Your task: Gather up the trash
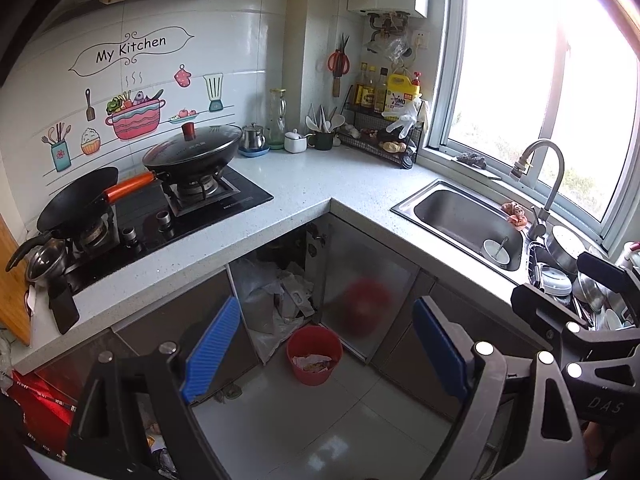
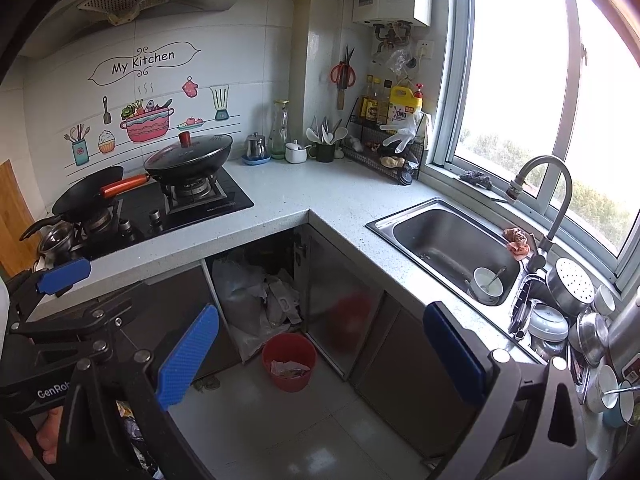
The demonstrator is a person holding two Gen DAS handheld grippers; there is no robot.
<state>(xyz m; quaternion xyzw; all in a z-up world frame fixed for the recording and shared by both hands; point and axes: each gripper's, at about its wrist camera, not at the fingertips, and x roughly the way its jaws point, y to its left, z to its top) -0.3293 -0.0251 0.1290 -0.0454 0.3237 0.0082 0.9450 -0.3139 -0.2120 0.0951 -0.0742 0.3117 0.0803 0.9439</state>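
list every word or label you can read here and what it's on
"My Kitchen": wall sticker above the hob.
"OMO": yellow jug on the corner rack.
"GenRob", cut off: left claw's body.
"DAS", cut off: right claw's body.
Hob front print and bottle labels: too small to read.

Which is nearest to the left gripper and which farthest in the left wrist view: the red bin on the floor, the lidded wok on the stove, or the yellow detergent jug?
From the left gripper, whose jaws stand open:
1. Red bin, on the floor just ahead, by the open cabinet.
2. Lidded wok, on the stove's far burner, to the left.
3. Yellow detergent jug, on the corner rack by the window.
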